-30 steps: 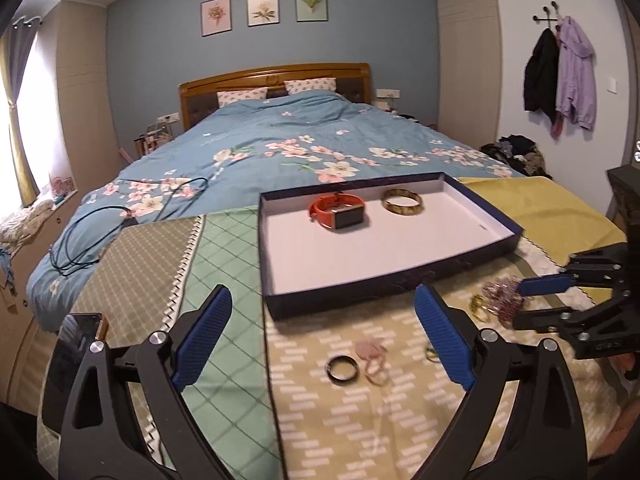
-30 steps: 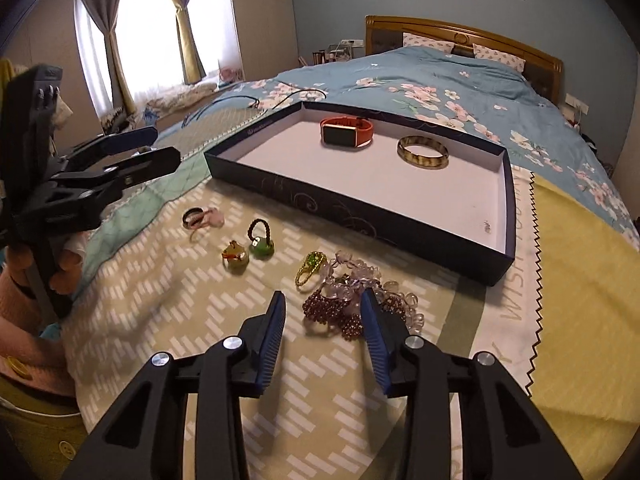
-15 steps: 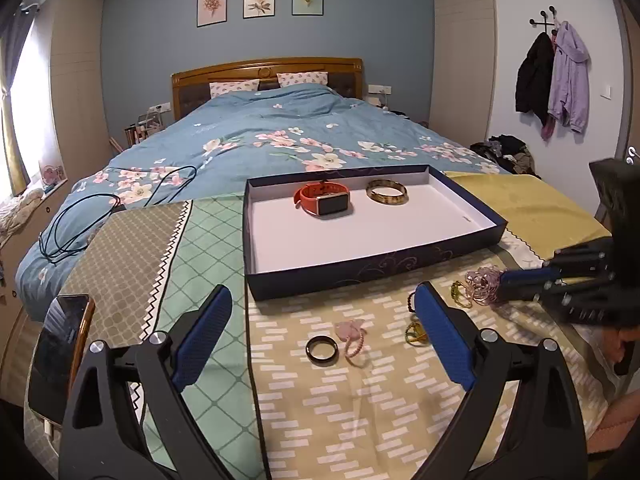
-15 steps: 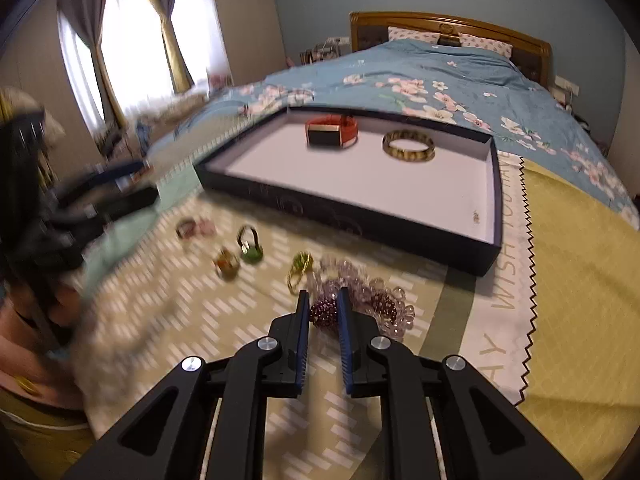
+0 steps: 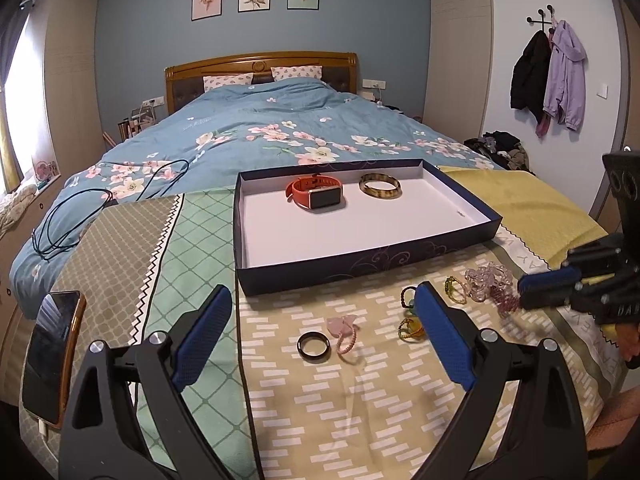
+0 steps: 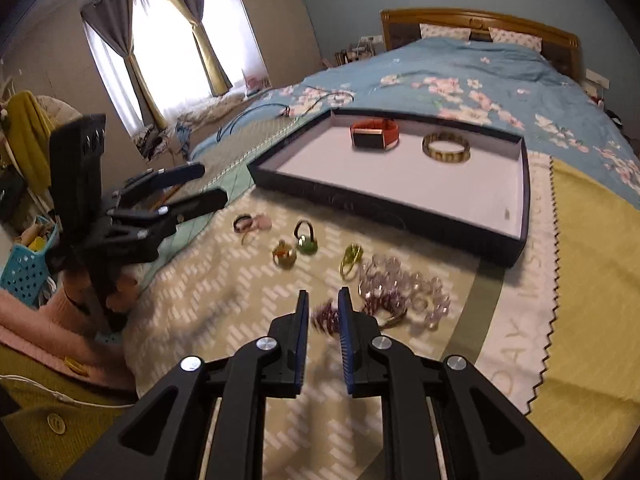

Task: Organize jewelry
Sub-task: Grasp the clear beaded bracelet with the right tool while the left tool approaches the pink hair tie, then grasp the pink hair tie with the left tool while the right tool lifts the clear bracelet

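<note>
Pinching purple bracelet (image 6: 325, 317) (right tool (image 6: 323, 312)).

Only partial pale letters, "DAY WIS", read along the cloth (image 6: 516, 320) beside the tray.

Motion blur smears the purple beaded bracelet (image 6: 325, 317) between the right hand-held gripper (image 6: 324, 312) pads.

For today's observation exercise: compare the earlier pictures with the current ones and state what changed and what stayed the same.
The right gripper narrowed from wide open and now pinches the dark purple beaded bracelet, tugging it out of the pile. The left gripper stayed wide open, holding nothing. The orange watch and gold bangle stayed in the tray.
</note>
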`<action>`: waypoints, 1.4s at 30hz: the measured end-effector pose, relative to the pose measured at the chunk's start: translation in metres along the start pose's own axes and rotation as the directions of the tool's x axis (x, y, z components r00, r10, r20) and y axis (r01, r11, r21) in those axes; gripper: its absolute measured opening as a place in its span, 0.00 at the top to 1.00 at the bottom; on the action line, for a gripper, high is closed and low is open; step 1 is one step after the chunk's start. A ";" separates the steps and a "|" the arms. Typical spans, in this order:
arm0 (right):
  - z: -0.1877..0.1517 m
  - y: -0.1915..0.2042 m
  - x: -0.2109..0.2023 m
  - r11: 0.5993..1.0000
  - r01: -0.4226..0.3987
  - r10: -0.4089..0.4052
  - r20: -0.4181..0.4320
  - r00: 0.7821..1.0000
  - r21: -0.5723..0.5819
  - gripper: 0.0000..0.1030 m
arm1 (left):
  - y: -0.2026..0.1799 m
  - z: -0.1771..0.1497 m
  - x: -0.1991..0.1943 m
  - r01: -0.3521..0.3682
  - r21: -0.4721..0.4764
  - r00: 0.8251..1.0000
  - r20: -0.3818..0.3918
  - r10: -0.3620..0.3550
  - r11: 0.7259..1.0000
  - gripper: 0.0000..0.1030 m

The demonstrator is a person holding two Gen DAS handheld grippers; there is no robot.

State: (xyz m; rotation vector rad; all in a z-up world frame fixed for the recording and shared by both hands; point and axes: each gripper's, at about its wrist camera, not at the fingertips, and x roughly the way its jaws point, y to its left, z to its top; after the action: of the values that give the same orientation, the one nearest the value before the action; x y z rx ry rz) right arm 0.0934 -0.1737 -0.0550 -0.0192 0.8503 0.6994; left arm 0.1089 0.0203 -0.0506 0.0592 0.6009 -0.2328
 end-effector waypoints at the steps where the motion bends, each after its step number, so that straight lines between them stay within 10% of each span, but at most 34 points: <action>1: 0.000 -0.003 -0.001 1.000 0.007 -0.007 0.015 1.000 0.011 0.79 | -0.001 0.000 0.001 0.001 0.000 1.000 -0.001 -0.001 1.000 0.11; 9: 0.009 -0.046 0.014 0.980 0.154 -0.154 -0.007 0.988 0.125 0.68 | 0.001 0.001 0.002 0.000 0.001 1.000 -0.002 0.000 1.000 0.11; 19: 0.005 -0.068 0.025 0.980 0.075 -0.071 -0.029 0.997 0.185 0.78 | -0.011 -0.002 0.006 0.081 0.061 0.996 -0.029 -0.080 0.995 0.14; 23: 0.007 -0.066 0.021 0.980 0.072 -0.071 -0.013 0.997 0.186 1.00 | -0.013 -0.002 0.013 0.118 0.061 0.991 -0.069 -0.114 0.991 0.24; 30: 0.009 -0.068 0.013 0.977 0.066 -0.070 0.014 0.997 0.201 0.95 | -0.007 -0.005 0.036 0.139 0.007 0.976 -0.170 -0.136 0.990 0.46; 34: 0.008 -0.064 0.021 0.982 0.095 -0.091 -0.031 0.995 0.163 0.73 | -0.007 -0.007 0.041 0.151 0.002 0.970 -0.192 -0.148 0.989 0.47; 42: 0.003 -0.059 0.026 0.986 0.123 -0.117 -0.052 0.992 0.113 0.93 | -0.009 -0.011 0.058 0.164 -0.012 0.951 -0.263 -0.161 0.986 0.68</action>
State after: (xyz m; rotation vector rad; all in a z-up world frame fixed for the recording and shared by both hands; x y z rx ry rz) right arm 0.1409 -0.2039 -0.0854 0.0186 0.9242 0.5373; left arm 0.1469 0.0012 -0.0919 0.0511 0.8716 -0.3923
